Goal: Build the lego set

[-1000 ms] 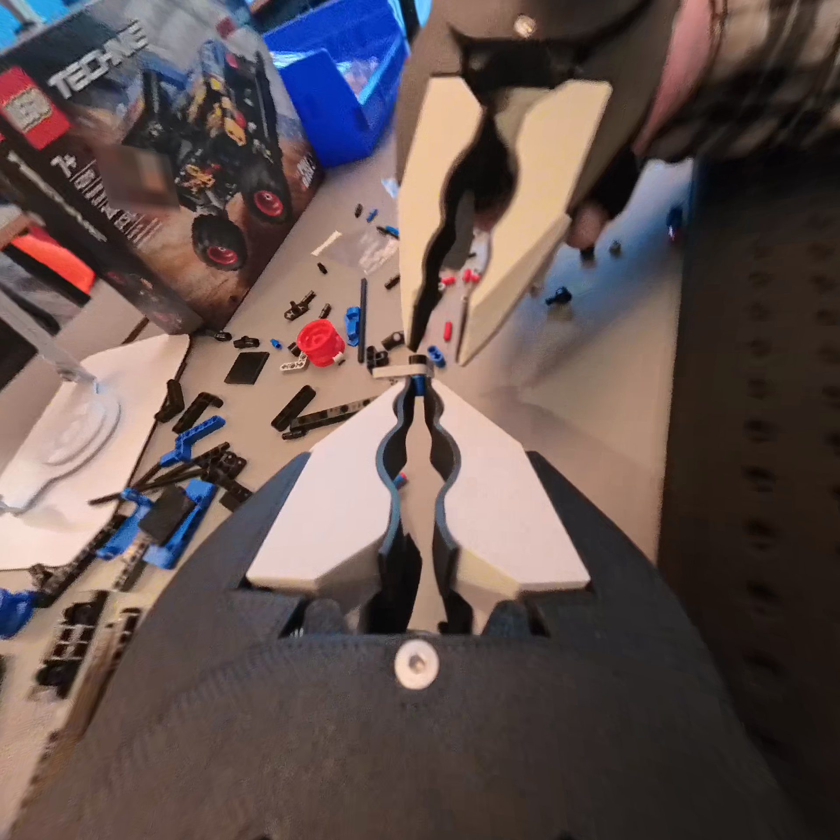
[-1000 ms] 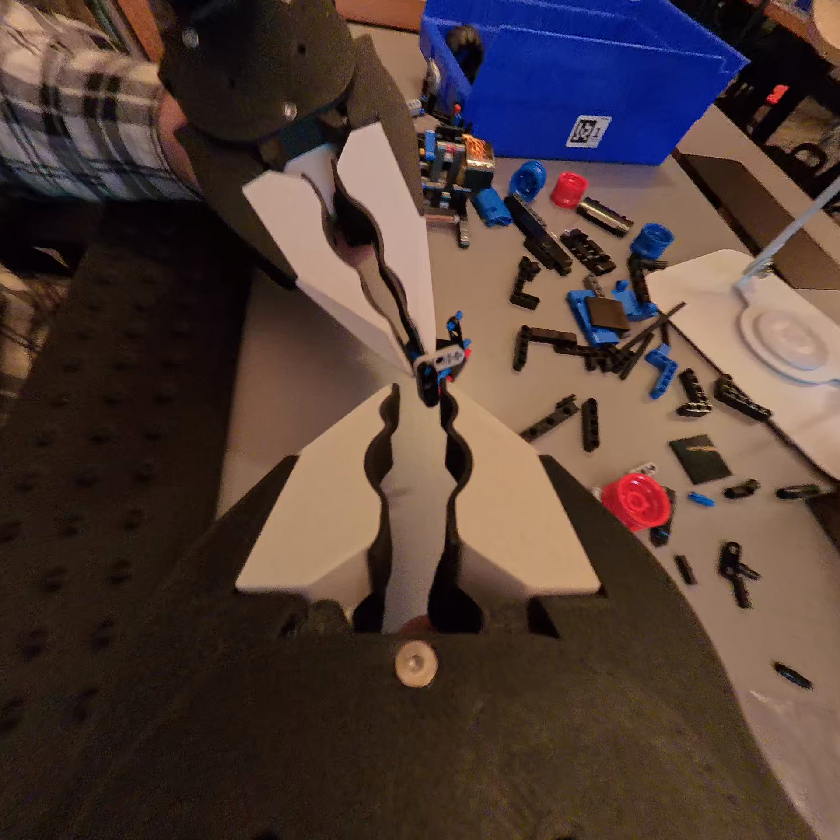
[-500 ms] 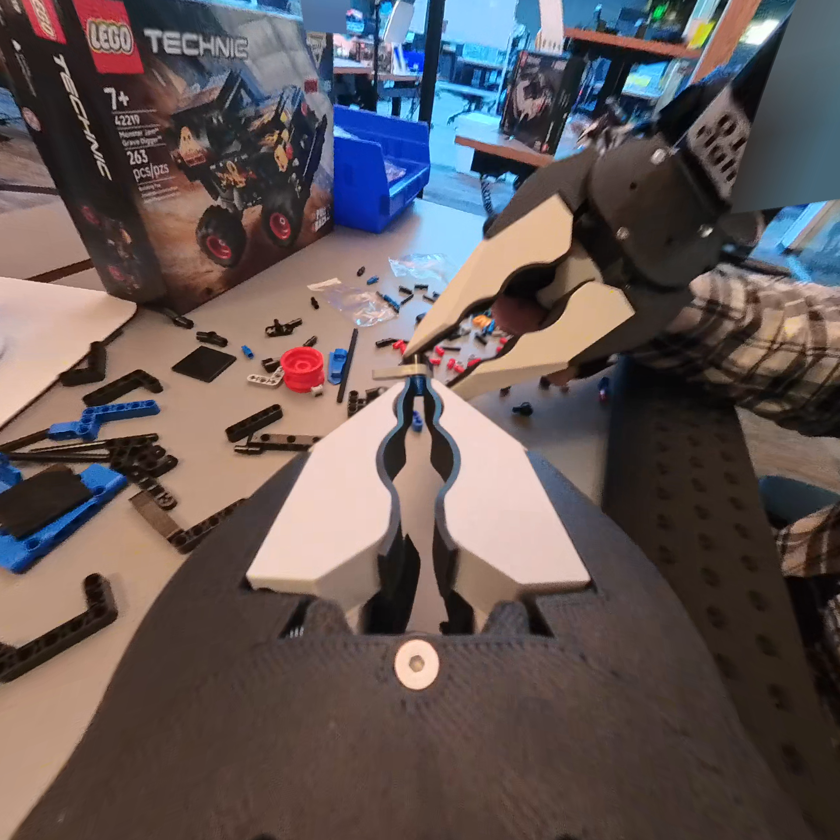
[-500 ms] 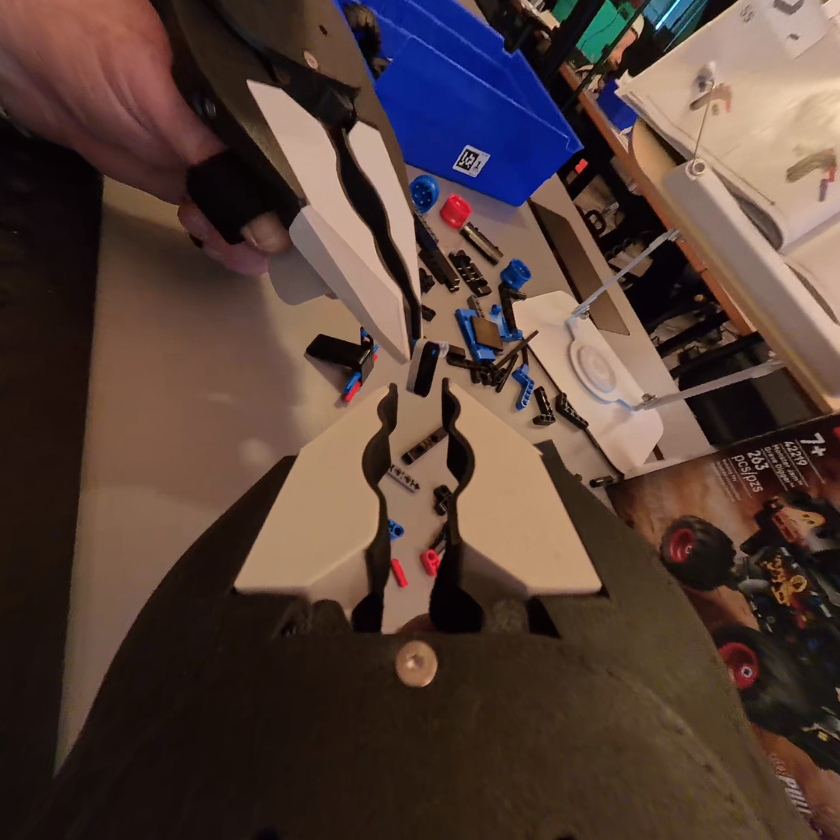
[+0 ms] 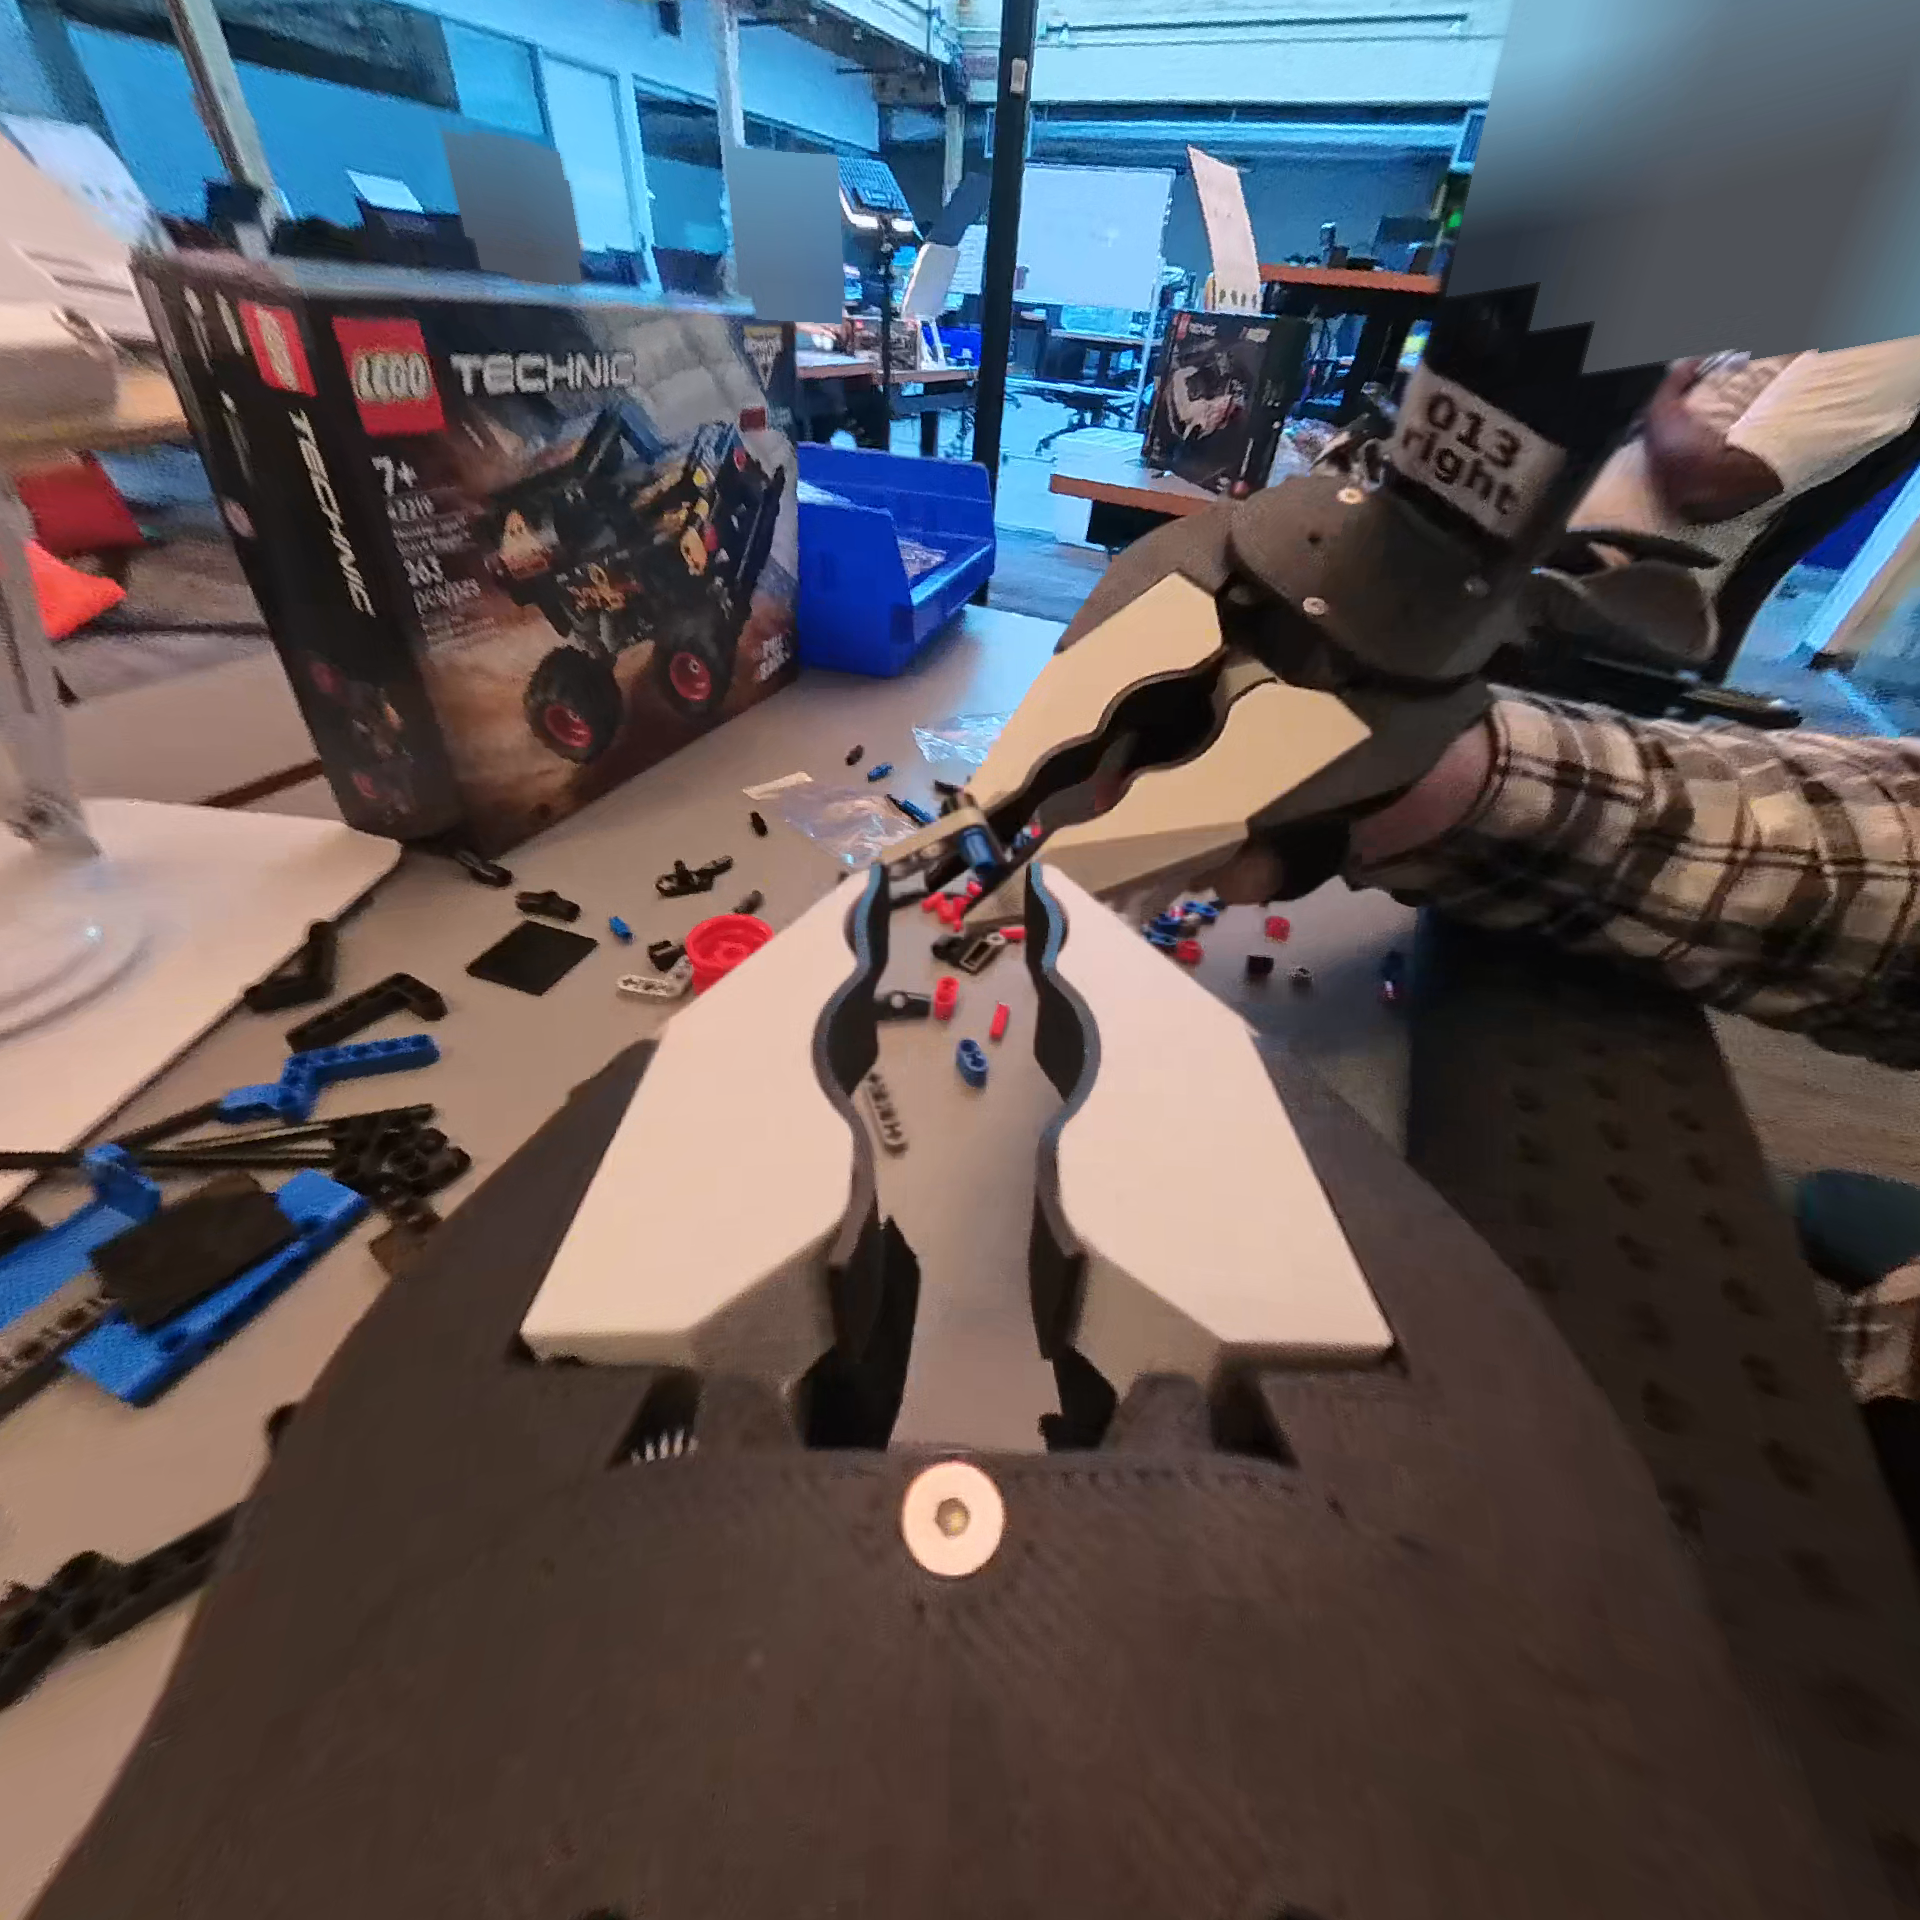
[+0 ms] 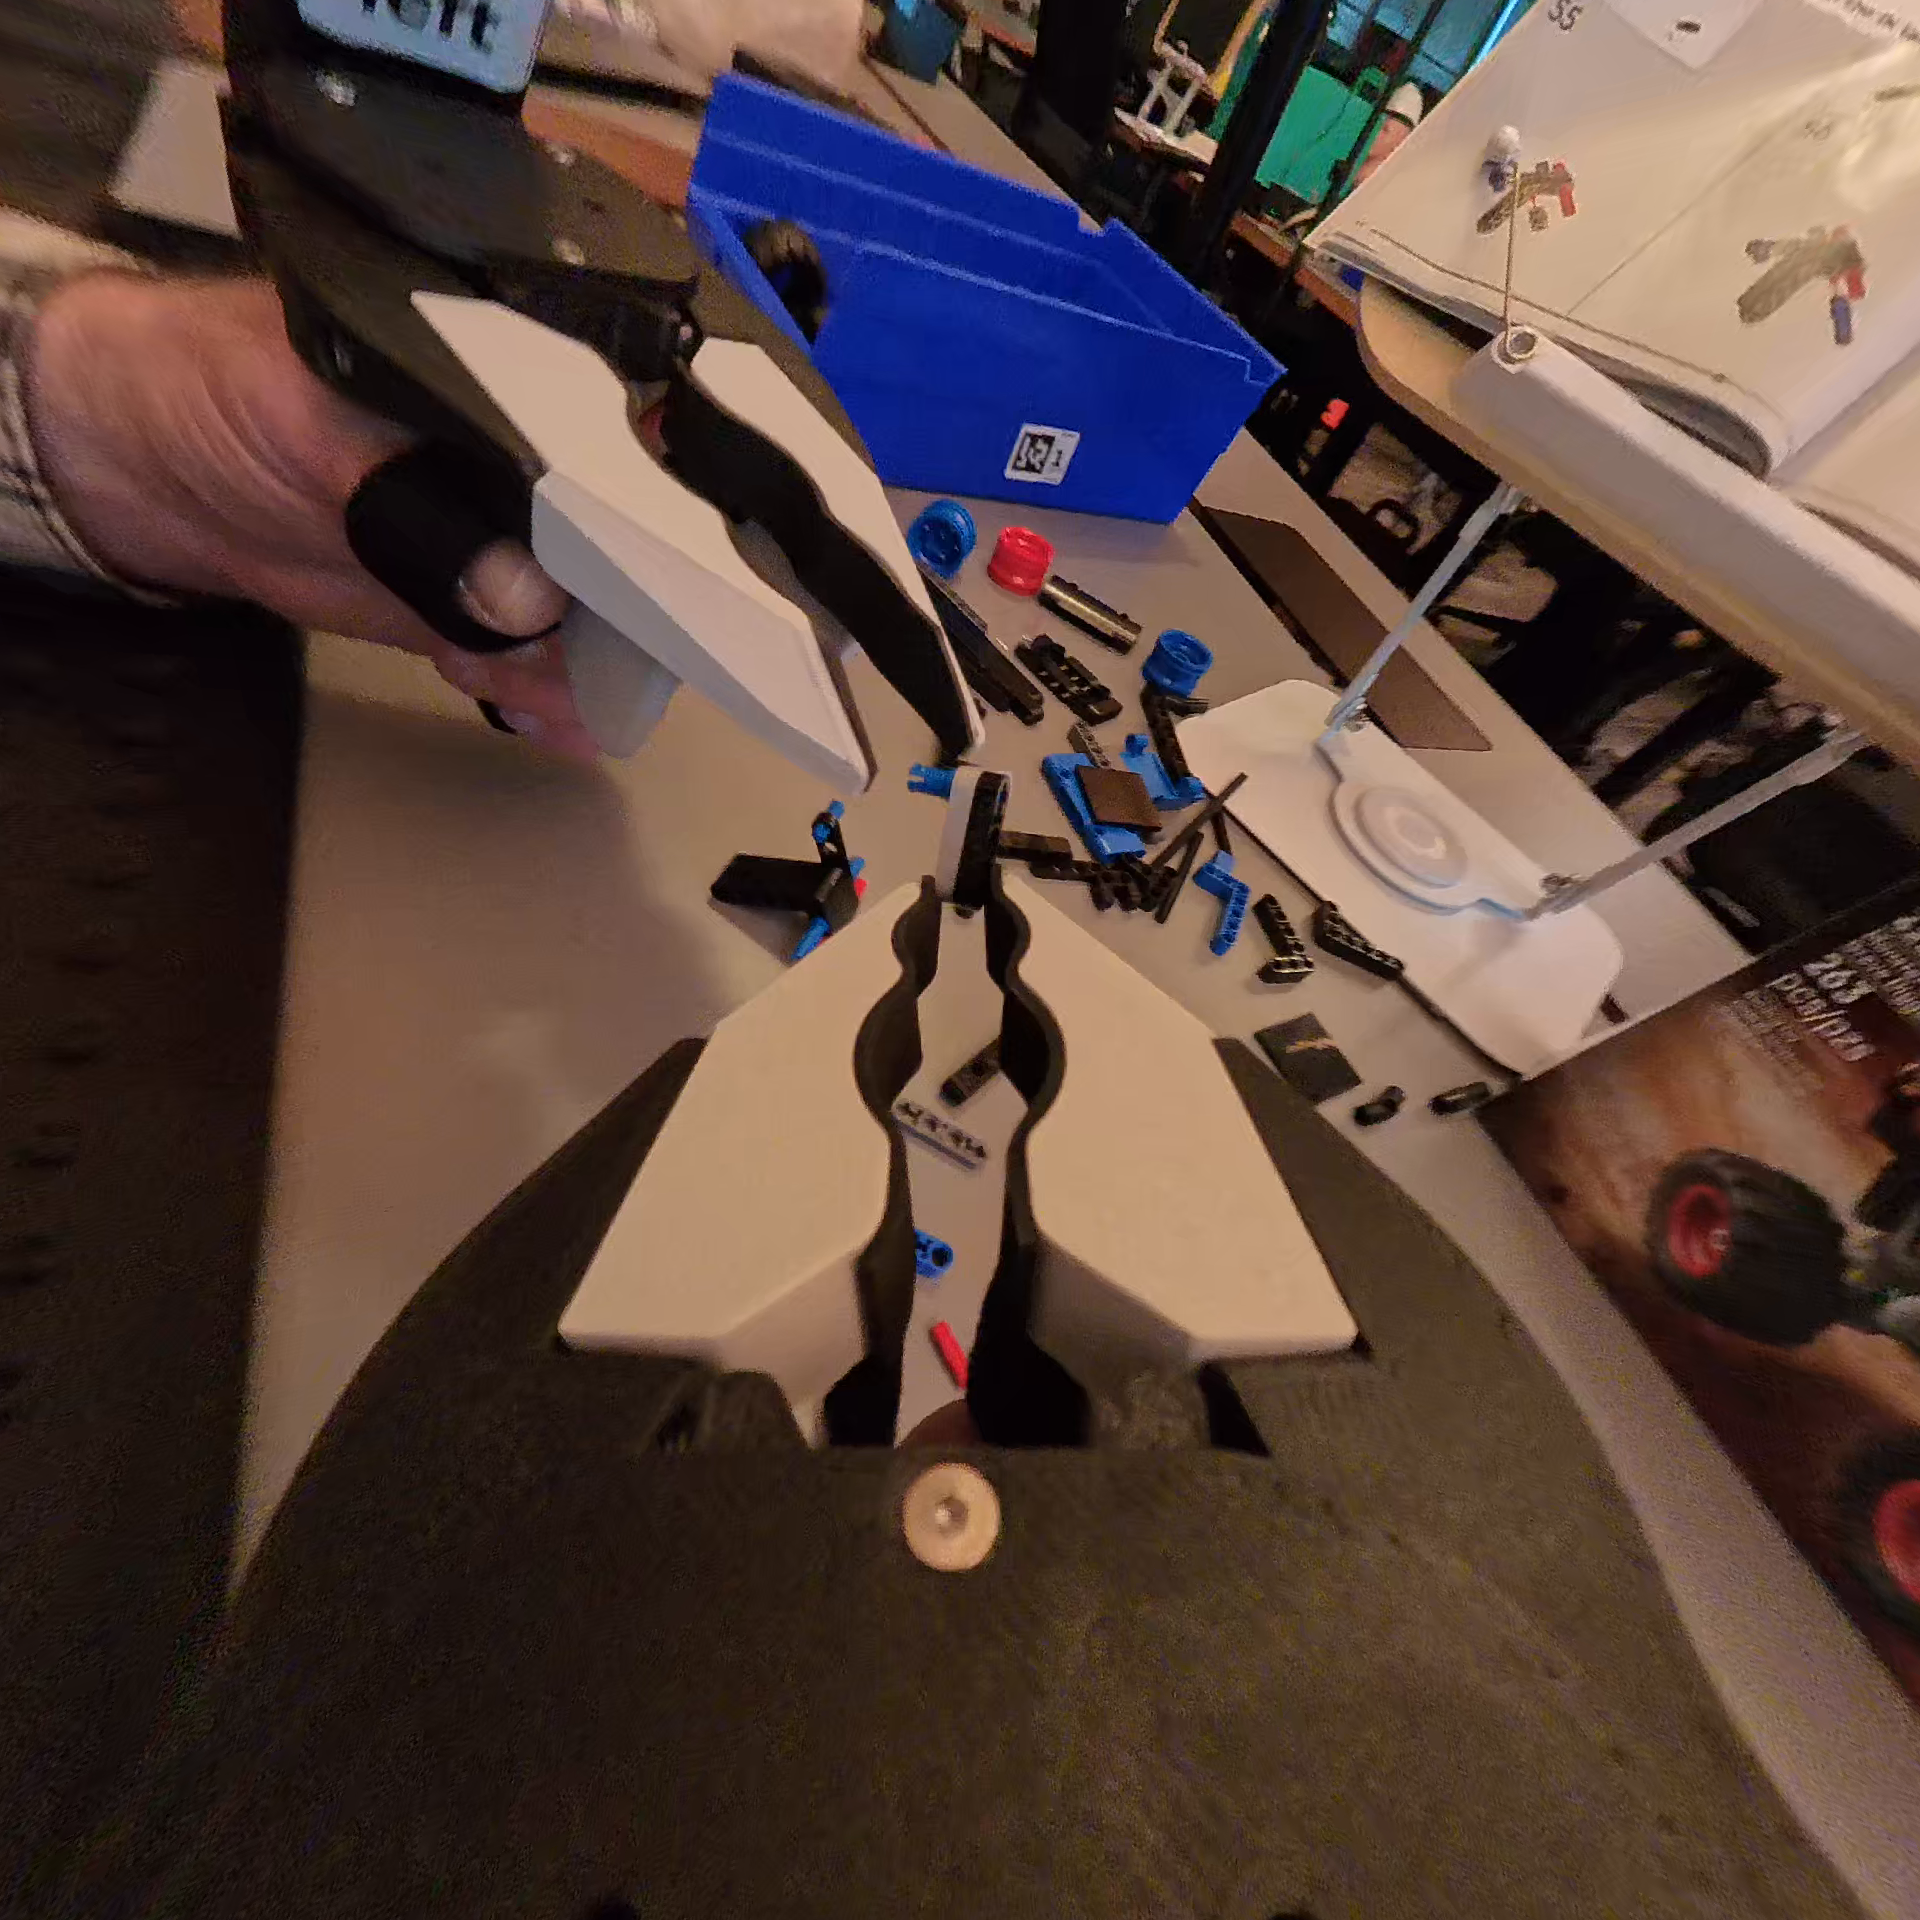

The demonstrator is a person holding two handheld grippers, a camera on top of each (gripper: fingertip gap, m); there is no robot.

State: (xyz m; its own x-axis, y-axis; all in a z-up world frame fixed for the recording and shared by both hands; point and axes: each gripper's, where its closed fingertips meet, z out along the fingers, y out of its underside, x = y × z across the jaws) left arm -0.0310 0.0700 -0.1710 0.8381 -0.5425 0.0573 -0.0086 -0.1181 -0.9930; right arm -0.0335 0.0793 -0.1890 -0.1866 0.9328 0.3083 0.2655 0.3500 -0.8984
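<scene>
While my right gripper (image 6: 961,899) clamps the lower end of the small assembly (image 6: 971,831) (a pale beam against a black one, with a blue pin sticking out to one side), the piece stands up off the grey table (image 6: 436,883), clear of everything beneath it. My left gripper (image 5: 951,883) has its jaws parted with nothing between them, its tips just short of that assembly. From the left wrist view the assembly (image 5: 961,844) sits at the right gripper's tips (image 5: 971,831), both claws nearly nose to nose.

Beyond the assembly lie loose parts: a black-and-blue sub-build (image 6: 800,883) just to its side, a blue frame with a black tile (image 6: 1112,795) farther on, then the blue hub (image 6: 940,535) and red hub (image 6: 1020,558) before the blue bin (image 6: 987,343). The white stand base (image 6: 1455,883) and the set's box (image 5: 499,551) close off that side.

On the near side of the assembly the table is bare up to its edge, where a dark perforated mat (image 6: 135,935) begins; that is the open room I have.
</scene>
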